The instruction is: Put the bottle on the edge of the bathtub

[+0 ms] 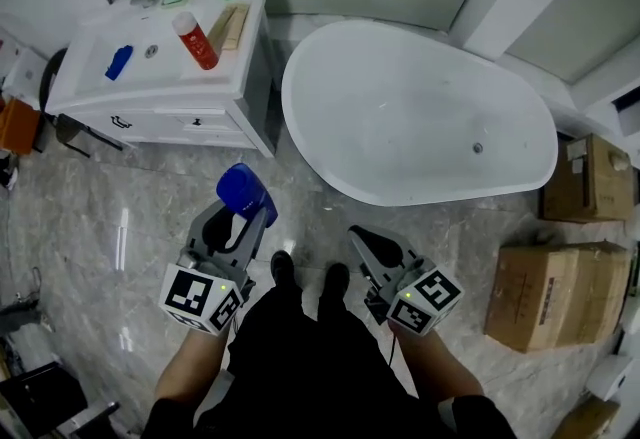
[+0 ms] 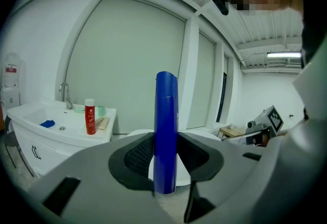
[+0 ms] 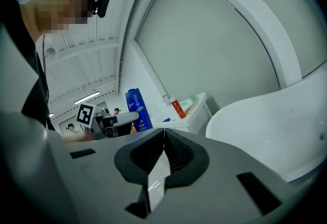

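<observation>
Holding tall blue plastic bottle (image 1: 244, 190) w/ left gripper (image 1: 243, 217) jaws clenched; right gripper (image 1: 362, 239) jaws closed, empty. White oval bathtub (image 1: 400, 198) edge near, placing not done.

Your left gripper (image 1: 240, 219) is covering the lower part of the blue bottle (image 1: 245, 189). Left of the bathtub (image 1: 330, 157), the red bottle (image 1: 197, 40) is showing print too small to read; farther left, the picture's edge is cutting off an orange thing (image 1: 18, 125).
</observation>
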Action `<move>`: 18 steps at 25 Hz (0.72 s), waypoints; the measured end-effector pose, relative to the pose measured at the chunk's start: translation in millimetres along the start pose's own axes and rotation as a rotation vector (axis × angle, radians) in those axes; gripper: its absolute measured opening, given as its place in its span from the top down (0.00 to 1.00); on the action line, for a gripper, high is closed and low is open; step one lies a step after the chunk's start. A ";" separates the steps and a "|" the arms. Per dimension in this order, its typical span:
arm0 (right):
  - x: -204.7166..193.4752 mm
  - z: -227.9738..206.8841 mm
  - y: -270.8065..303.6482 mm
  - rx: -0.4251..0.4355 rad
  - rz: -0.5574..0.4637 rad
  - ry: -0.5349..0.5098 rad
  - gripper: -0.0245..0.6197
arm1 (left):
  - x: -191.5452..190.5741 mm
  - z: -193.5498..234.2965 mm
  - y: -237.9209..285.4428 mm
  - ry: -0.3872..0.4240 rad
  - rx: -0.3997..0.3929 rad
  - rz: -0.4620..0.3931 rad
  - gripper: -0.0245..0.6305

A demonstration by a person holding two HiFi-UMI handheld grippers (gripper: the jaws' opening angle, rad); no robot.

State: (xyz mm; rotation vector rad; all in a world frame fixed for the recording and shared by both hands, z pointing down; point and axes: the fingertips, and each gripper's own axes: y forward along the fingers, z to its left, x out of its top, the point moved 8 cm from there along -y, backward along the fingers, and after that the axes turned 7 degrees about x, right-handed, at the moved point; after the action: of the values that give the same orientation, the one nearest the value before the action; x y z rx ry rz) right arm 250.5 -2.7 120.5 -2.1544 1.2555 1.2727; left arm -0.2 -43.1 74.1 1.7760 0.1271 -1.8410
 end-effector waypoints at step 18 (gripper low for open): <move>-73.0 -29.2 120.4 0.033 0.136 0.021 0.92 | -99.9 97.6 43.7 -0.002 -0.014 -0.019 0.73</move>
State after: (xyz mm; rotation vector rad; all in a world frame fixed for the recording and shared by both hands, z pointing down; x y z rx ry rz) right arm 151.7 -50.4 213.5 -2.0960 1.4427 1.2752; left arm -71.6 -89.9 193.0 1.7696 0.1558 -1.8508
